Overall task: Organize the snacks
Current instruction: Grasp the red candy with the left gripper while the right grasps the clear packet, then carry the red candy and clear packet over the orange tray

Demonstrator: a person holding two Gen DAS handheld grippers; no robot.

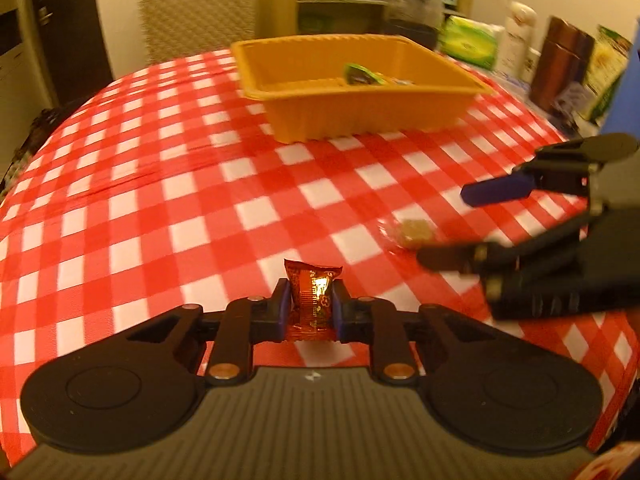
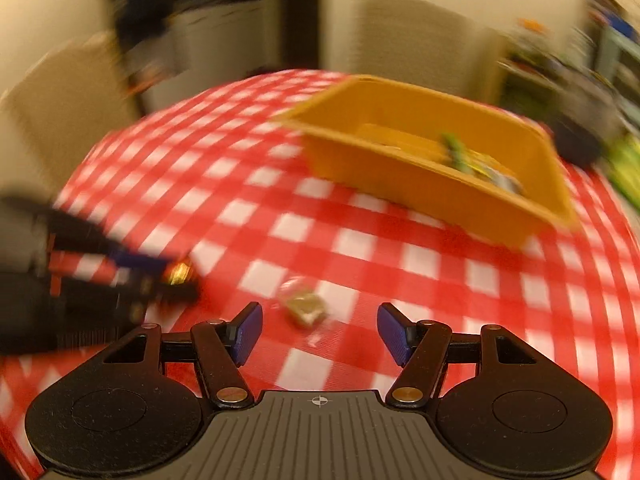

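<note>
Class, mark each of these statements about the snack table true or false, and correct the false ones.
1. The left gripper grips a red-wrapped snack. True.
2. The orange tray is empty. False: wrapped snacks lie inside.
3. The right gripper is shut on a candy. False: its fingers stand open, with the clear-wrapped candy on the cloth ahead.
4. The tablecloth is red-and-white checked. True.

No legible text on any item
</note>
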